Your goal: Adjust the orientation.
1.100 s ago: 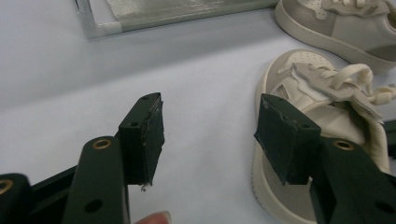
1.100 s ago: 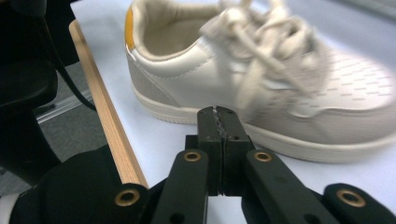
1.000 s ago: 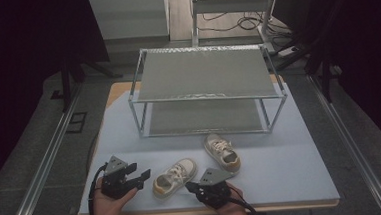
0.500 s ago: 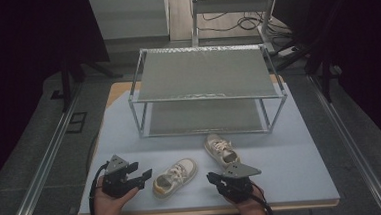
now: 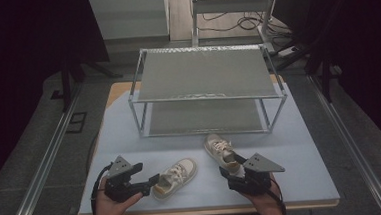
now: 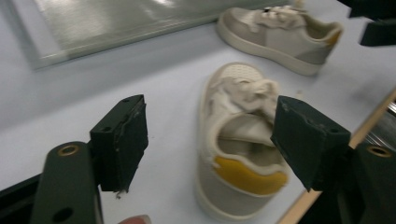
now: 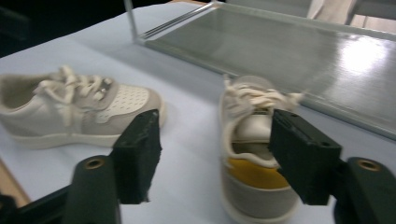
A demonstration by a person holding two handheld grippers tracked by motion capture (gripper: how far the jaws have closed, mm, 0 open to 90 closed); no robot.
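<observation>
Two small beige sneakers with yellow heel linings lie on the pale blue table. The near shoe (image 5: 176, 175) (image 6: 238, 140) points away and to the right, and its heel sits between the open jaws of my left gripper (image 5: 150, 184) (image 6: 210, 140), untouched. The far shoe (image 5: 220, 149) (image 7: 252, 135) lies just in front of the rack. My right gripper (image 5: 231, 169) (image 7: 219, 156) stands open right behind its heel, which is closer to the right jaw. Each gripper view also has the other shoe (image 6: 280, 28) (image 7: 70, 107) off to one side.
A two-tier metal rack (image 5: 207, 81) stands mid-table, its lower shelf (image 7: 303, 51) close beyond the far shoe. The table's front edge (image 5: 209, 209) runs just under both hands. Dark floor and rails flank the table.
My right gripper has moved right and a little forward, from beside the near shoe to behind the far shoe's heel. The left gripper and both shoes have stayed put.
</observation>
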